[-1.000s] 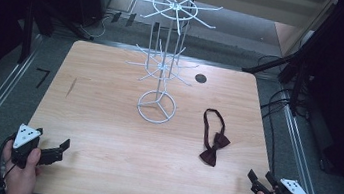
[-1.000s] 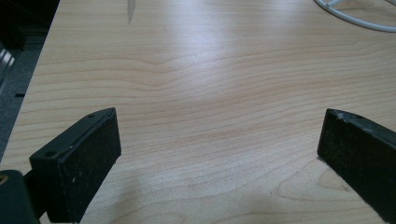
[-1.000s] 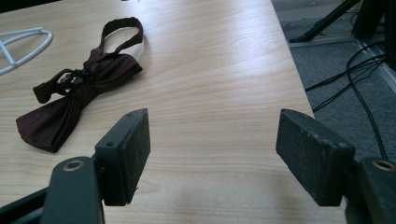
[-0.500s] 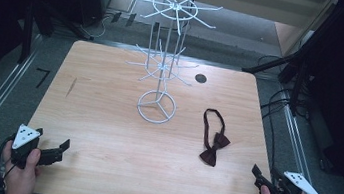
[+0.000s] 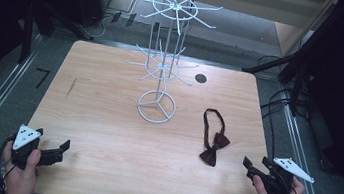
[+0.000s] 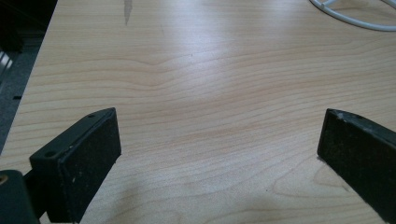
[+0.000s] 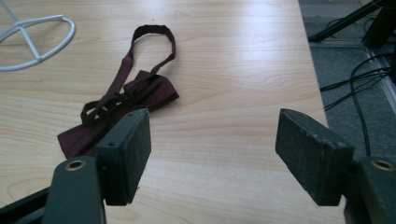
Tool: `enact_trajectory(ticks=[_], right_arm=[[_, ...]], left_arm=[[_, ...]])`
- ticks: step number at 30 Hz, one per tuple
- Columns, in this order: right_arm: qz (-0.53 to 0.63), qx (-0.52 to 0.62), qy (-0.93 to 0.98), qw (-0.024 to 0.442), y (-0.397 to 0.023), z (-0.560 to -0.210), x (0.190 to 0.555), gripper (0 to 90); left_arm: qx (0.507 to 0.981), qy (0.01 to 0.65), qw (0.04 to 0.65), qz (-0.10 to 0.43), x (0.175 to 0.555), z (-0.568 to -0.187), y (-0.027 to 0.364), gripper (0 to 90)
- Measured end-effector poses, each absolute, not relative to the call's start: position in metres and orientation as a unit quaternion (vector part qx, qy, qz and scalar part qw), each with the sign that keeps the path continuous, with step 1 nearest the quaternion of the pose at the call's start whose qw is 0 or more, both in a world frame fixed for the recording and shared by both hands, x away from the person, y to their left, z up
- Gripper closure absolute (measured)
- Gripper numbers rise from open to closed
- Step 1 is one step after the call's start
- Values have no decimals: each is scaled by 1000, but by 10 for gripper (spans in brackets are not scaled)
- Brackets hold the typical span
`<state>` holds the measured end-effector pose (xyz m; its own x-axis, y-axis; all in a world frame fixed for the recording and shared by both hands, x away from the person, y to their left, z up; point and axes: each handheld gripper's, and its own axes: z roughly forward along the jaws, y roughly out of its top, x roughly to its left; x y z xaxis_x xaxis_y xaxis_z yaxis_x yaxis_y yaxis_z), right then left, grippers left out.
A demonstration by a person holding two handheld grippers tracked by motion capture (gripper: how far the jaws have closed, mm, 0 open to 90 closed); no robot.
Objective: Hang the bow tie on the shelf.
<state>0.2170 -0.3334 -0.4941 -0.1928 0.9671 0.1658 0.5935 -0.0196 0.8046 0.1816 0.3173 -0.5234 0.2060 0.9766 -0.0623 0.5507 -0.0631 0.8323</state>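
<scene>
Honestly, with both my left tool (image 5: 54,149) and right tool (image 5: 256,168) spread apart and empty, the bow tie (image 7: 123,105) lay on the table (image 5: 106,118) near the right one, where its limp strap might snag.

Your worktop (image 5: 106,118) is light wood-grain with rounded corners. A white wire display stand (image 5: 157,106) sits on its ring base near the middle, towards the far side. A dark red bow tie (image 5: 214,143) lies flat just right of that base, its strap looped towards the far edge. A small dark round hole (image 5: 200,78) sits near the far edge.
</scene>
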Motion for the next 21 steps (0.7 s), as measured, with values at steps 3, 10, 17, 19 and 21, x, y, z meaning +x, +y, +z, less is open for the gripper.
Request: enact_trajectory(ticks=[3,10,17,19,21], right_arm=[[397,589,665,231,-330,-492,221,268],[377,585,687,209,-317,-484,240,257],[350,578,712,191,-301,-475,261,237],[344,577,717,187,-296,-474,267,228],[335,576,723,181,-292,-473,274,206]], left_arm=[[675,566,385,276,182,-523,317,1],[675,566,385,277,182,-523,317,2],[675,565,386,277,182,-524,317,1],[676,565,385,276,182,-524,317,1],[675,565,386,276,182,-524,317,1]])
